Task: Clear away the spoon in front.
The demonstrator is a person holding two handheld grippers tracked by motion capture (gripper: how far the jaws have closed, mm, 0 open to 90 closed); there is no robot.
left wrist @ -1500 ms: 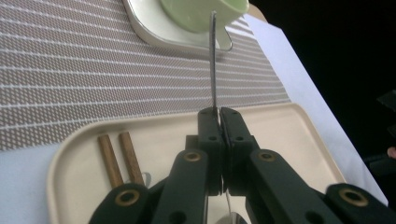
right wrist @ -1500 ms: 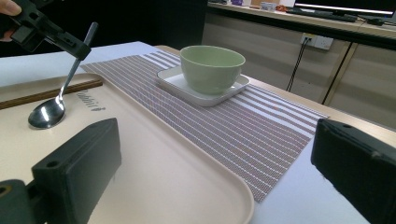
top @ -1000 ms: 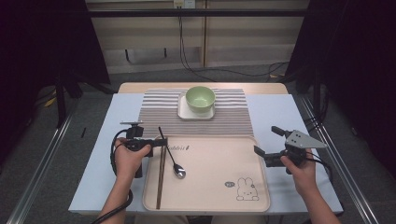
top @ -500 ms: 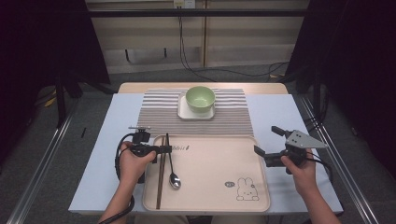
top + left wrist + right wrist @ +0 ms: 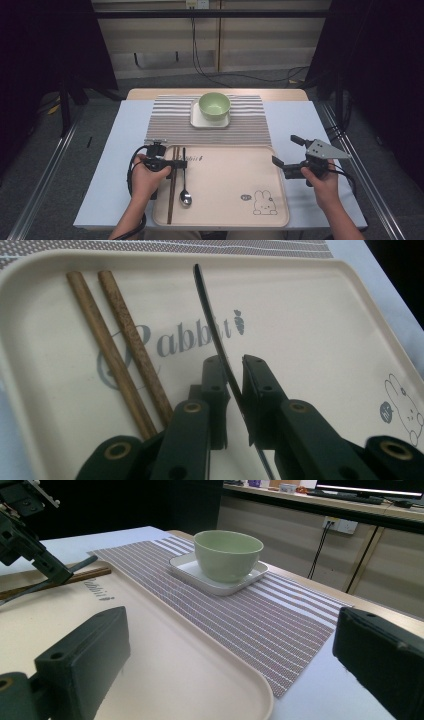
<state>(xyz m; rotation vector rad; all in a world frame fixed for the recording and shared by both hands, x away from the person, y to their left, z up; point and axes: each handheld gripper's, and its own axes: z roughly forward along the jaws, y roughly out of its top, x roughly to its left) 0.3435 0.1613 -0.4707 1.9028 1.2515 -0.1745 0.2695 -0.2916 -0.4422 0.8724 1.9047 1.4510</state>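
A metal spoon (image 5: 185,197) lies on the beige rabbit tray (image 5: 225,175), next to a pair of brown chopsticks (image 5: 171,195) at the tray's left side. My left gripper (image 5: 179,163) reaches in from the left, shut on the spoon's handle. In the left gripper view the thin handle (image 5: 210,305) runs between the two narrowly set jaws of that gripper (image 5: 234,362), with the chopsticks (image 5: 115,340) just to their left. My right gripper (image 5: 286,150) hovers at the tray's right edge. Its jaws are wide open and nothing is between them.
A green bowl (image 5: 214,106) stands on a white square plate (image 5: 197,120) on the striped placemat (image 5: 170,125) behind the tray. From the right gripper view the bowl (image 5: 227,555) is ahead, and the mat (image 5: 280,625) lies between it and the tray rim.
The left gripper has shifted slightly right and toward me with the spoon. The spoon has swung from slanted to parallel with the chopsticks. The right gripper has not moved.
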